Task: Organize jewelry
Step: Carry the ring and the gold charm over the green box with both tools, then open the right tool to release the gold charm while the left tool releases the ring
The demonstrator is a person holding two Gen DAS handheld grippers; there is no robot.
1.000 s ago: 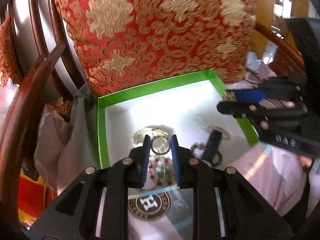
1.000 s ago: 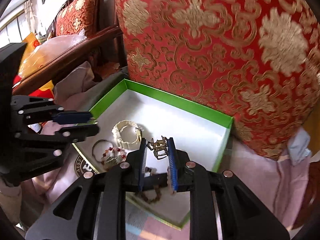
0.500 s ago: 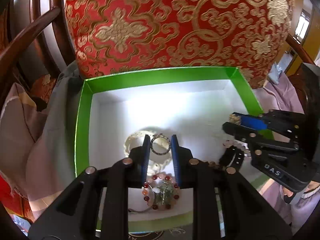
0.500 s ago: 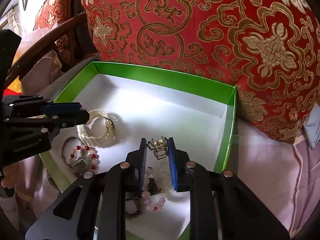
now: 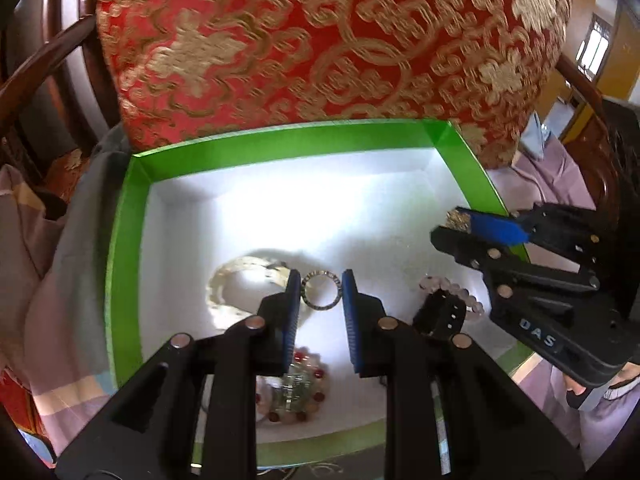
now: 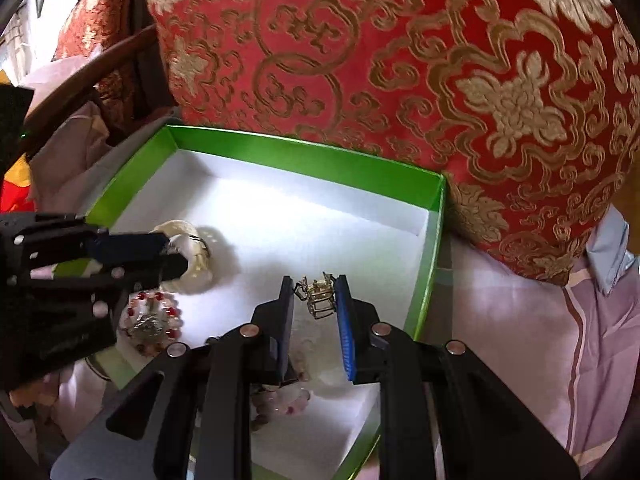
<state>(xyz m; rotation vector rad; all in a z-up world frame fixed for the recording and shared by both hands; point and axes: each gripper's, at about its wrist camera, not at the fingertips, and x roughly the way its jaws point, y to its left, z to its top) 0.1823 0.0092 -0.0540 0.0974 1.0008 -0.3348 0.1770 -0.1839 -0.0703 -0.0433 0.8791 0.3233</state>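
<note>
A green box (image 5: 124, 248) (image 6: 304, 156) with a white floor lies against a red cushion. My left gripper (image 5: 321, 291) is shut on a thin dark ring (image 5: 321, 290), held above the box's near middle. My right gripper (image 6: 315, 295) is shut on a gold wire clip (image 6: 319, 294) over the box's right part. On the box floor lie a cream bangle (image 5: 236, 280) (image 6: 192, 256), a red-and-white bead bracelet (image 5: 298, 388) (image 6: 150, 322), a pink bead bracelet (image 5: 452, 290) (image 6: 280, 400) and a black band (image 5: 440, 316).
A red and gold brocade cushion (image 5: 320, 40) (image 6: 400, 60) stands right behind the box. Dark wooden chair arms (image 5: 40, 60) curve at the left. Pale pink and grey cloth (image 6: 520, 320) spreads around the box. A round logo lid (image 5: 320, 472) peeks below the box's near edge.
Both grippers have moved forward and lower over the box, still holding their pieces. The box and cushion now fill more of each view.
</note>
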